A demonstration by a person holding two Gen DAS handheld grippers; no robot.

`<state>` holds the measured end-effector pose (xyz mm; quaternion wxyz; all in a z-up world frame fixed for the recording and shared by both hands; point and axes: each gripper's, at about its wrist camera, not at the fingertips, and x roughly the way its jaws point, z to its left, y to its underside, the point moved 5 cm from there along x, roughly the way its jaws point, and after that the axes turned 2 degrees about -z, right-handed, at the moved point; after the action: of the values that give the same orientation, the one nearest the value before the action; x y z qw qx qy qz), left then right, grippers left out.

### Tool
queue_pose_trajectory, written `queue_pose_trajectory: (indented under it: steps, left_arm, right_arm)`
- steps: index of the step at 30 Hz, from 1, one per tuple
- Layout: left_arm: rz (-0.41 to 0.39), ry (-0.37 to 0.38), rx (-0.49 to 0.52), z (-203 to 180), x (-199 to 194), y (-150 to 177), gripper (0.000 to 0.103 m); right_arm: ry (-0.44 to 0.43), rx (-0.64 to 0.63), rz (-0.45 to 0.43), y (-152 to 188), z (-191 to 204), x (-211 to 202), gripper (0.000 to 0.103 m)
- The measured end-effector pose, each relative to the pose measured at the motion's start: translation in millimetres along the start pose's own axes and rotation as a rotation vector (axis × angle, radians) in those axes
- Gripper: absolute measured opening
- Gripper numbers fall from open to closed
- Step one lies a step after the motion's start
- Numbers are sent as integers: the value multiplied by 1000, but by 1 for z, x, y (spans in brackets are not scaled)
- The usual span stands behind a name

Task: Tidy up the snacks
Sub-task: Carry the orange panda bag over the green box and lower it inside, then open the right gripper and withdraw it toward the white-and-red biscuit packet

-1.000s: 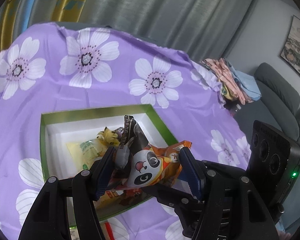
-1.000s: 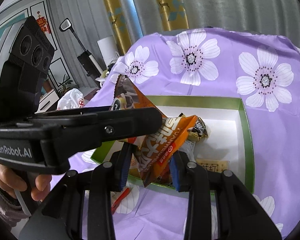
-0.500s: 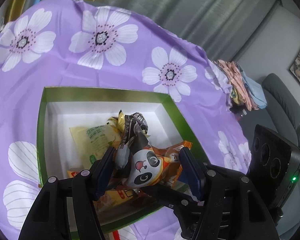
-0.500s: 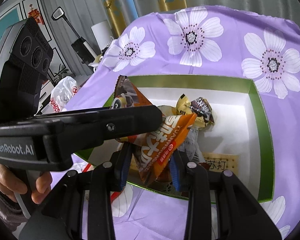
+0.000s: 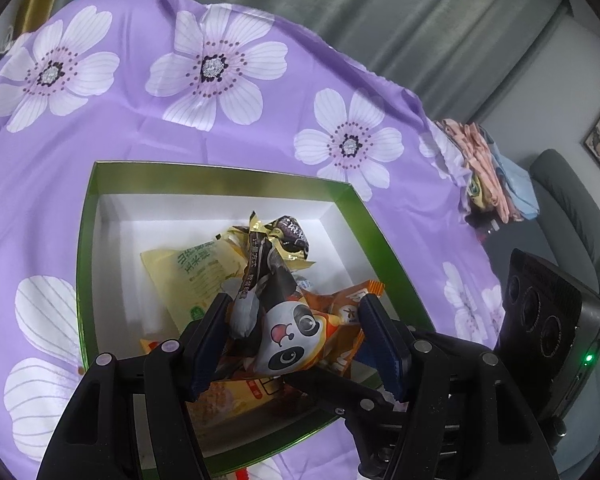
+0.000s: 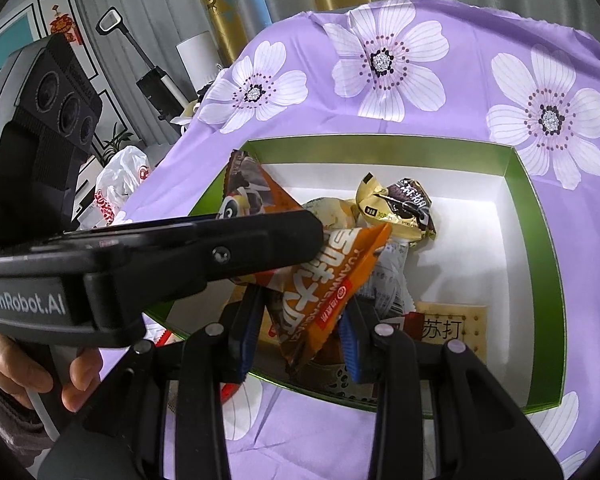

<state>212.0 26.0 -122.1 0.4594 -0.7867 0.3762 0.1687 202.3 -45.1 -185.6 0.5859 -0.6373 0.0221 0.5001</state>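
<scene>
Snack packet [image 5: 288, 332] above box [image 5: 85, 240] — inside green rim.

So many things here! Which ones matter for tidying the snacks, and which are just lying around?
Part of the job:
- green box
- panda packet
- orange packet
- left tool
- right tool
- snacks already in the box, such as the yellow packet

Just lying about:
- folded clothes
- plastic bag
- sofa
</scene>
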Motion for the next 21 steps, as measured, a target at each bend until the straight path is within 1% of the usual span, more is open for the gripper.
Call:
queue_pose_trajectory:
  steps: [6,10,13,15,16,17,18,21]
  left_arm:
    - [4,-30,1,1,1,0,66]
    - [4,-69,15,0,-1,1,70]
    - [6,-110,28,3,-4,1,72]
    - [6,-116,20,7,-8,2,73]
    - [2,-121,16,8,-10,2,83]
    - [-5,-131,12,10,-14,1,89]
    - [-12,-135,10,10,-18,1,96]
    - [-31,-137,5,10,-30,1,97]
  right_arm:
    - [7,-2,12,0,2,2,38]
    - [23,1,12,1,2,1,40]
    - [43,-4,9,1,1,-3,45]
    - [51,-5,-1,0,1,-7,48]
    - [57,-4,-8,0,1,-10,53]
    - [59,-2,-13,-1,1,-12,56]
    - [59,0,-19,-1,1,-14,58]
    - [63,-9,-29,-1,5,-20,60]
